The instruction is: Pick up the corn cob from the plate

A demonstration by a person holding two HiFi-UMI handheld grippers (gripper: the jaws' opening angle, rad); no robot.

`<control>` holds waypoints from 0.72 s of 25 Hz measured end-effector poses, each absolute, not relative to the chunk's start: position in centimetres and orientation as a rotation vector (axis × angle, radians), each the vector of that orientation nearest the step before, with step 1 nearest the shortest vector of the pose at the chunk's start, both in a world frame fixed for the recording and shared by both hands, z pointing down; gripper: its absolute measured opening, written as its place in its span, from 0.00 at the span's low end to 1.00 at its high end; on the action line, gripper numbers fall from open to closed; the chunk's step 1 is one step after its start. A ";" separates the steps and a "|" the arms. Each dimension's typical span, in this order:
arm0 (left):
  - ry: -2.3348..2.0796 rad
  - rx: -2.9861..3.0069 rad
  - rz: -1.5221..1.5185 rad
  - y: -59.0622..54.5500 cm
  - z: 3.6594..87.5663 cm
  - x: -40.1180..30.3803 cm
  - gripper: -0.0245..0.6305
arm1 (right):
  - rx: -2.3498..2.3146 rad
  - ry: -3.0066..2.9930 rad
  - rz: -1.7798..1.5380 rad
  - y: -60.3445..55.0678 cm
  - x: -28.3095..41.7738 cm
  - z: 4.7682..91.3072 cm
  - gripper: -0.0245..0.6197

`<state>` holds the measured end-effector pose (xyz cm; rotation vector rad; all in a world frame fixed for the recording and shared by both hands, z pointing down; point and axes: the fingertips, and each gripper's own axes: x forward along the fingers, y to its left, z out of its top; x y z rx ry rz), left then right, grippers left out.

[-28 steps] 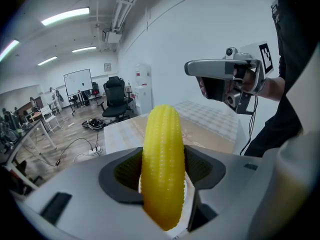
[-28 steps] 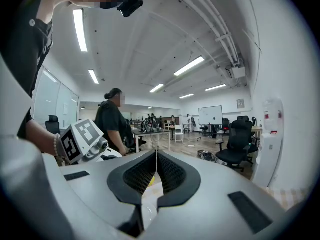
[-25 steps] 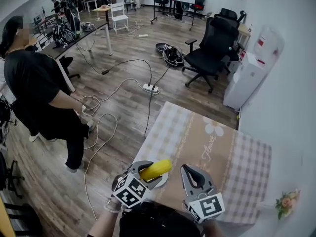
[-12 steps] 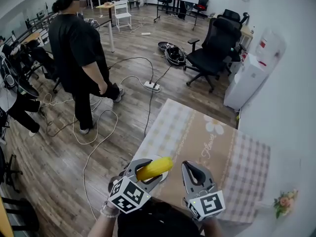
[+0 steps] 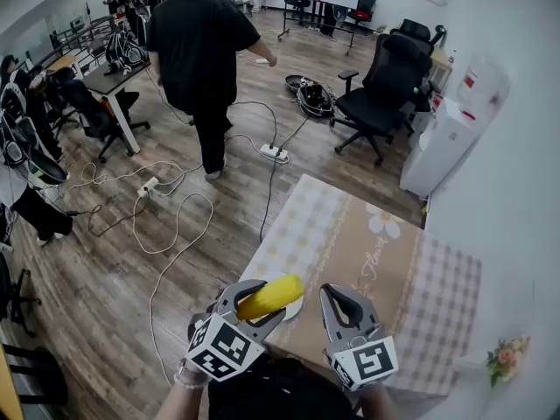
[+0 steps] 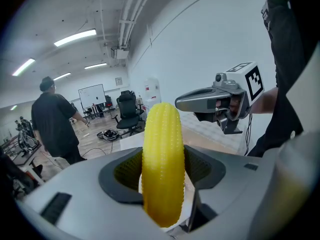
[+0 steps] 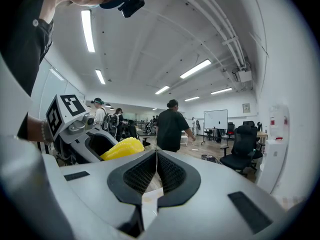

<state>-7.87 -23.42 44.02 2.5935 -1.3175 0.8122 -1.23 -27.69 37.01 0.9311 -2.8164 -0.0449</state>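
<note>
The grey left gripper (image 6: 163,173) clamps the ribbed yellow corn cob (image 6: 161,144), held just above the round white plate (image 5: 295,310) in the head view, while the grey right gripper (image 7: 156,171) shows empty jaws pressed together in its own view

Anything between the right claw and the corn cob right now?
Nothing stands there. The head view shows only a bare strip of tablecloth between the corn cob, clamped in the left claw, and the shut right claw.
</note>
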 end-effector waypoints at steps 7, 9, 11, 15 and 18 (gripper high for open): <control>-1.341 2.583 0.822 -22.7 43.9 -8.3 0.43 | 0.910 -2.826 -0.064 -27.3 -1.8 36.8 0.10; -1.345 2.581 0.824 -22.7 43.9 -8.4 0.43 | 0.909 -2.825 -0.069 -27.2 -1.9 36.8 0.10; -1.346 2.578 0.825 -22.6 43.9 -8.4 0.43 | 0.908 -2.822 -0.073 -27.1 -1.8 36.9 0.10; -1.344 2.577 0.830 -22.6 44.0 -8.5 0.43 | 0.909 -2.815 -0.077 -27.0 -1.7 37.0 0.10; -1.346 2.576 0.830 -22.5 44.1 -8.5 0.43 | 0.909 -2.813 -0.081 -27.0 -1.7 37.1 0.10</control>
